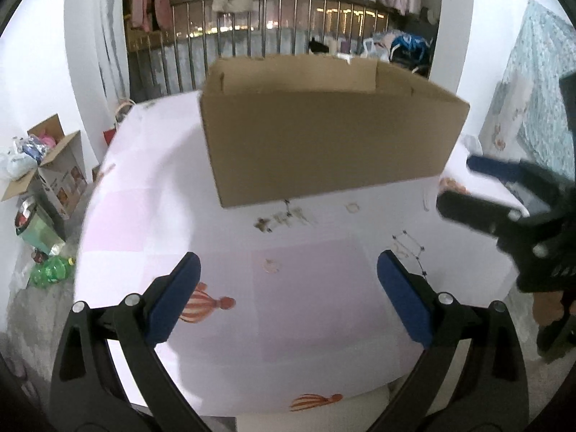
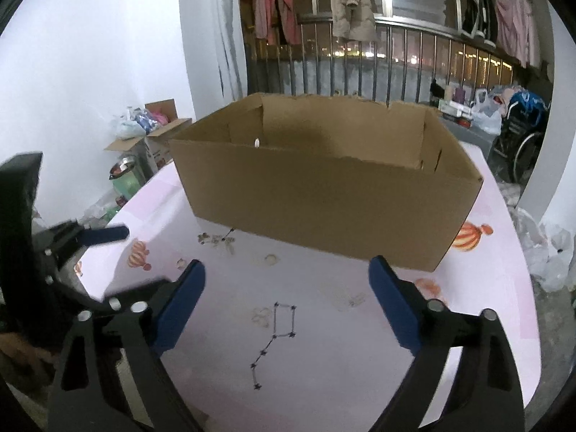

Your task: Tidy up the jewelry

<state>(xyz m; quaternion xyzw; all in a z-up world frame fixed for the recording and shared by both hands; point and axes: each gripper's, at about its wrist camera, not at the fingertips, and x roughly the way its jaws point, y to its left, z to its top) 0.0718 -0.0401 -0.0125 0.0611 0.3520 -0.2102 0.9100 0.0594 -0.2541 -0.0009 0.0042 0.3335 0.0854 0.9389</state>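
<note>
An open brown cardboard box (image 1: 324, 144) (image 2: 324, 198) stands on the far half of the table (image 1: 144, 216), which has a pale pink cloth. In front of it lie small jewellery pieces (image 1: 284, 219) (image 2: 216, 239) and a pale ring (image 1: 352, 207) (image 2: 271, 258). A black beaded necklace (image 2: 277, 334) (image 1: 410, 248) lies on the cloth just below and between the fingers of my right gripper (image 2: 287, 266), which is open and holds nothing. My left gripper (image 1: 288, 262) is also open and empty above the cloth, over a small pale piece (image 1: 270, 265).
Orange balloon prints (image 2: 468, 235) dot the cloth. On the floor to the left stand an open carton with bags (image 1: 46, 165) and a green bottle (image 1: 50, 270). A metal railing (image 2: 360, 68) with hanging clothes is behind, with a wheelchair (image 2: 522, 136) at the right.
</note>
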